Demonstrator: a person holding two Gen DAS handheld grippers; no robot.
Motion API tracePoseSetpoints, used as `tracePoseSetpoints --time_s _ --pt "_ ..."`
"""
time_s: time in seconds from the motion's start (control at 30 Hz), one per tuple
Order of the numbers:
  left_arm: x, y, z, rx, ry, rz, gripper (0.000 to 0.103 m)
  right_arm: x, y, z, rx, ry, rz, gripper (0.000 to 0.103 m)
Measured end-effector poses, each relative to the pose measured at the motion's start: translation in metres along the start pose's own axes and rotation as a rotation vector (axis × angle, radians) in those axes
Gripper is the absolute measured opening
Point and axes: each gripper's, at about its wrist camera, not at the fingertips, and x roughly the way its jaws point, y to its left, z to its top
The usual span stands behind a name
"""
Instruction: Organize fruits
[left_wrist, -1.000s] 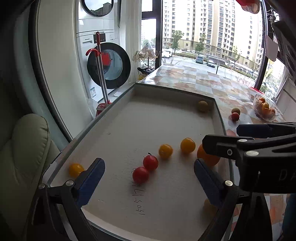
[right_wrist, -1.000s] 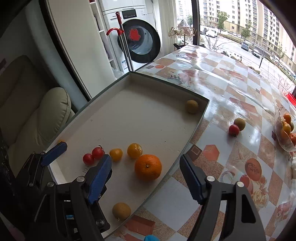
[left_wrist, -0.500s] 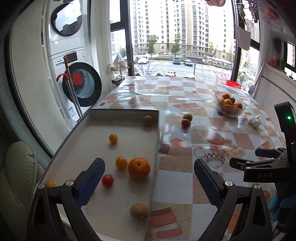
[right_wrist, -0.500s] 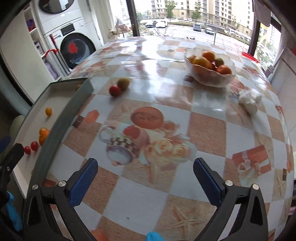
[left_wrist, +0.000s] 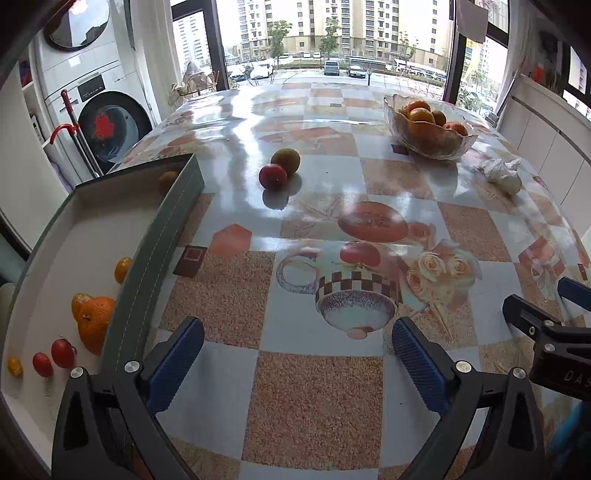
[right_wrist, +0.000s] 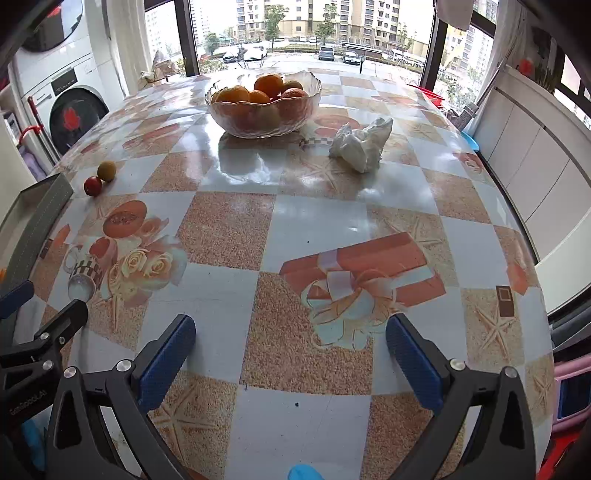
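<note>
A grey tray (left_wrist: 162, 236) at the table's left holds an orange (left_wrist: 94, 317), two red tomatoes (left_wrist: 62, 352) and several small yellow fruits. A red fruit (left_wrist: 272, 176) and a green-brown fruit (left_wrist: 285, 161) lie together on the tablecloth; the right wrist view shows the red fruit (right_wrist: 92, 185) at far left. A glass bowl (right_wrist: 262, 123) of oranges stands at the back. My left gripper (left_wrist: 297, 363) is open over bare tablecloth beside the tray. My right gripper (right_wrist: 290, 363) is open over the table's middle, nothing between its pads.
A crumpled white tissue (right_wrist: 360, 146) lies right of the bowl. The table's right edge (right_wrist: 532, 254) borders white cabinets. Stacked washing machines (left_wrist: 99, 110) and a red-handled mop stand beyond the tray. The other gripper's arm (left_wrist: 546, 332) shows at the right.
Both grippers have swung right, away from the tray and out over the tablecloth. The right gripper's jaws have widened. The bowl and tissue have come into the right wrist view.
</note>
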Motion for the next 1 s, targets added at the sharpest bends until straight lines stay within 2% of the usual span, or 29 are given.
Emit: tracePoseSetpoints --time_s 0.07,0.37,0.63,1.0 --pt "0.003 0.005 0.0 -0.028 0.009 -0.031 0.102 -0.001 0.001 -0.003 0.003 -0.033 -0.003 0.103" --pt "0.006 0.001 0.002 -0.022 0.011 -0.024 0.103 -0.001 0.001 -0.002 0.006 -0.037 -0.007 0.103" --pt "0.026 -0.001 0.034 -0.019 0.013 -0.031 0.103 -0.001 0.001 -0.002 0.007 -0.037 -0.006 0.103" --pt "0.026 -0.002 0.034 -0.02 0.013 -0.029 0.103 -0.001 0.001 -0.002 0.007 -0.037 -0.007 0.103"
